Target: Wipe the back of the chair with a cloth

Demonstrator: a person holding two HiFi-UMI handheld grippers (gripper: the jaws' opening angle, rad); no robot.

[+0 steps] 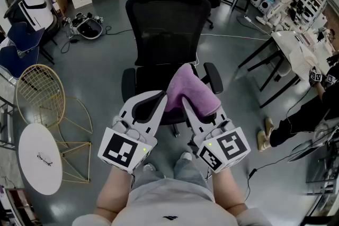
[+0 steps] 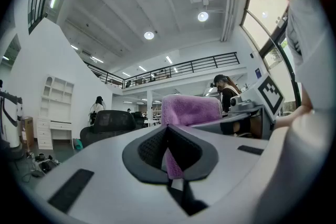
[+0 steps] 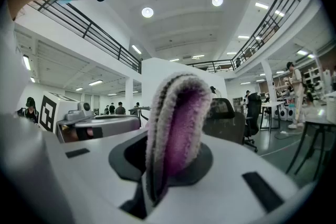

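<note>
A black mesh office chair [image 1: 167, 24] stands right in front of me, its backrest upright and its seat toward me. A purple cloth [image 1: 188, 87] hangs over the seat's front, bunched between my two grippers. My left gripper [image 1: 160, 99] is shut on one edge of the cloth; a purple strip [image 2: 170, 157] shows between its jaws [image 2: 169, 147]. My right gripper [image 1: 186, 104] is shut on a thick fold of the cloth [image 3: 176, 123], which fills its jaws [image 3: 165, 165]. Both grippers are held close together, low in front of the chair, away from the backrest.
A yellow wire chair [image 1: 39, 95] and a white round table [image 1: 39, 159] stand at my left. White desks [image 1: 296, 50] and a seated person [image 1: 312, 111] are at the right. Cables and gear [image 1: 87, 26] lie on the grey floor behind the chair.
</note>
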